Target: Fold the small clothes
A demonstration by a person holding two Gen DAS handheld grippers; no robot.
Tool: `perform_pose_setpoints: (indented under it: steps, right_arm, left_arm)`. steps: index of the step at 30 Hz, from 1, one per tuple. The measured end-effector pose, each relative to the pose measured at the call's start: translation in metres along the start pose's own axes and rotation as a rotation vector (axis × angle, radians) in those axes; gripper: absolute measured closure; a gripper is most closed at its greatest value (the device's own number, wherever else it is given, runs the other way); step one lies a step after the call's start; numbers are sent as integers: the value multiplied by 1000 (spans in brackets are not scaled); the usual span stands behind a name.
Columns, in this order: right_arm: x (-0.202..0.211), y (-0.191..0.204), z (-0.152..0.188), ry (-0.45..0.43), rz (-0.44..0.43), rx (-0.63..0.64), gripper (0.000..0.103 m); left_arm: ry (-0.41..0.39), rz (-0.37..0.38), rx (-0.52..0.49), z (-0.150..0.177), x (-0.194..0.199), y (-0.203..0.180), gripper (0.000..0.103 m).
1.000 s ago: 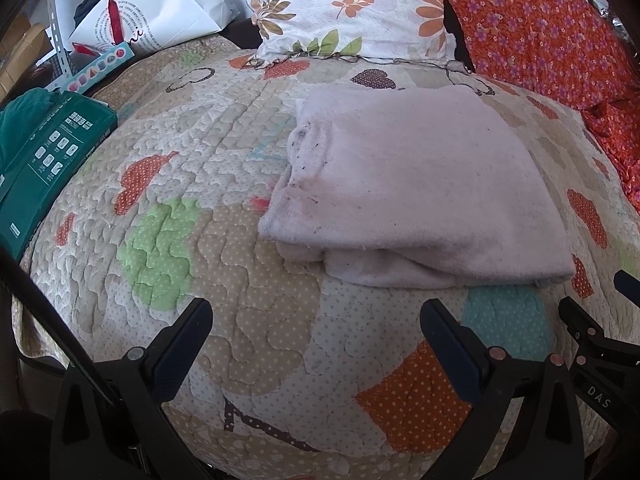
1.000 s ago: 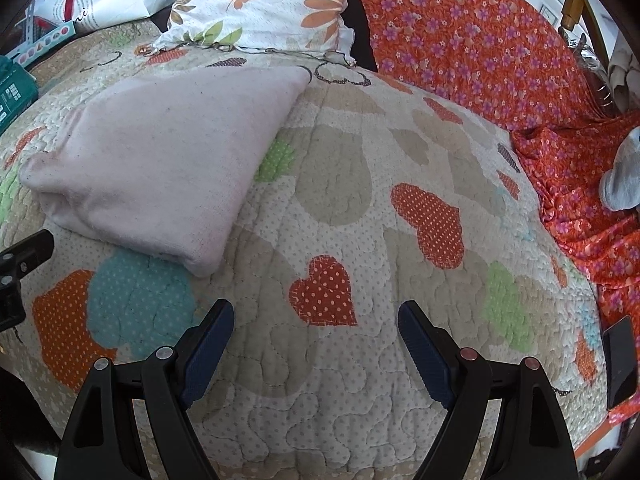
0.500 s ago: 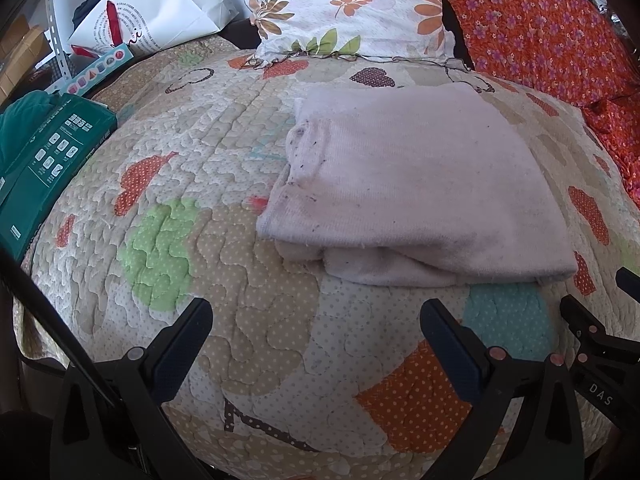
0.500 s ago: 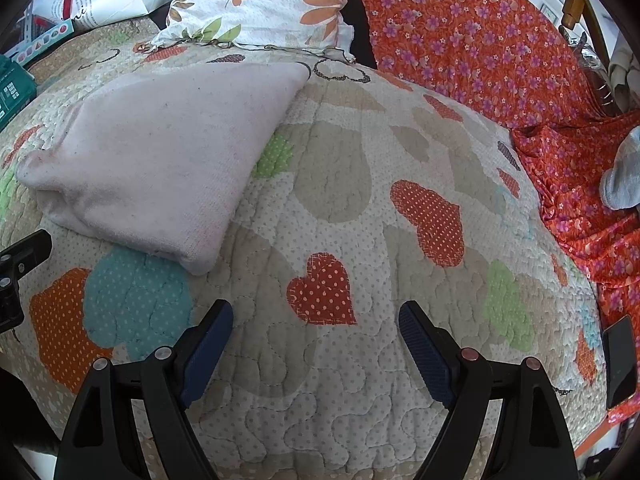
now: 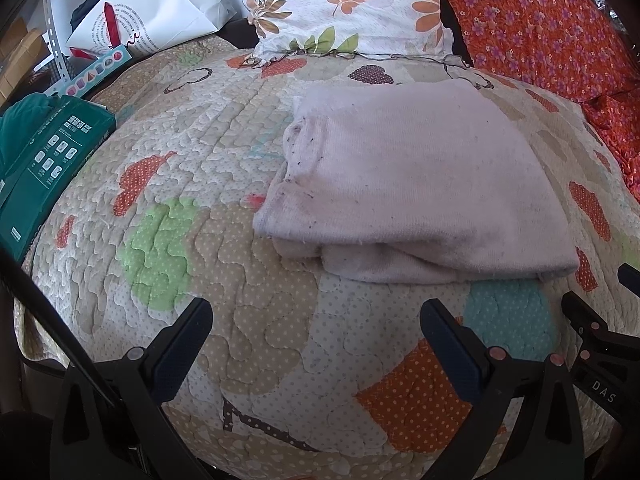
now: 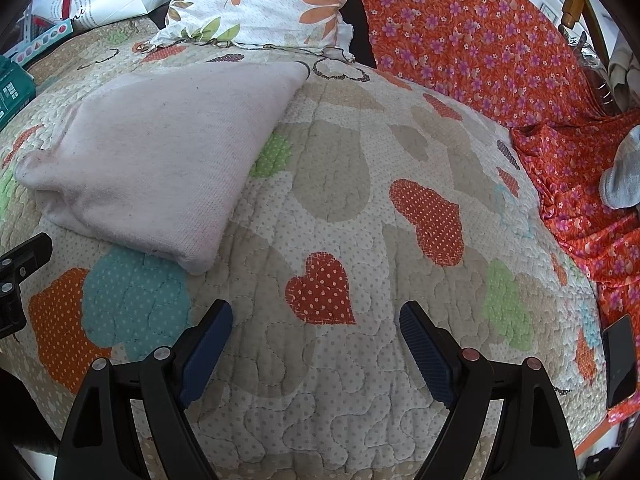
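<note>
1. We see the bodies of both tongs cut off at the bottom edge of each wrist view; no hand is in view.
2. In the left wrist view the green box (image 5: 48, 160) runs off the left edge, and the print on the white bag (image 5: 160, 12) behind it is too small for us to read.
3. In the right wrist view a dark flat thing (image 6: 620, 360) at the far right edge is half cut off, and we cannot tell what the grey bundle (image 6: 624, 176) on the orange floral cloth (image 6: 500, 40) is.
4. The folded pale pink garment (image 5: 416, 184) lies flat on the quilted bed cover (image 5: 260, 340), with the floral pillow (image 5: 344, 0) beyond its far edge. Dark specks dot its left fold; we cannot count its layers.
5. The left tongs (image 5: 316, 328) stand spread and empty, with the garment's near edge just beyond their tips, apart from both.
6. The right tongs (image 6: 316, 328) are also spread wide and grip nothing; the garment lies far and left of them, its near corner above the left tip, not touching.
</note>
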State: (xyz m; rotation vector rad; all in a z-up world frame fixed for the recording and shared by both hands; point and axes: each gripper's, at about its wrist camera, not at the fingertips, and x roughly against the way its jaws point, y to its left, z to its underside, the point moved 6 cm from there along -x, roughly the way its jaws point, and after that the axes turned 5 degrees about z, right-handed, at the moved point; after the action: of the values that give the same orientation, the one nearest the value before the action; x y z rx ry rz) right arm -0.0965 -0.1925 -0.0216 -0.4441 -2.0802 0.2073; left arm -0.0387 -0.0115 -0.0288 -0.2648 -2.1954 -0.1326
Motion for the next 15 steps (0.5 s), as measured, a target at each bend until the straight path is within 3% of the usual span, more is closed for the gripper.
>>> perform_pose_setpoints:
  steps: [15]
  right_arm:
    - [-2,-2,2,1,-2,-2,12]
  left_arm:
    - [0,-6,-8,0,0,0,0]
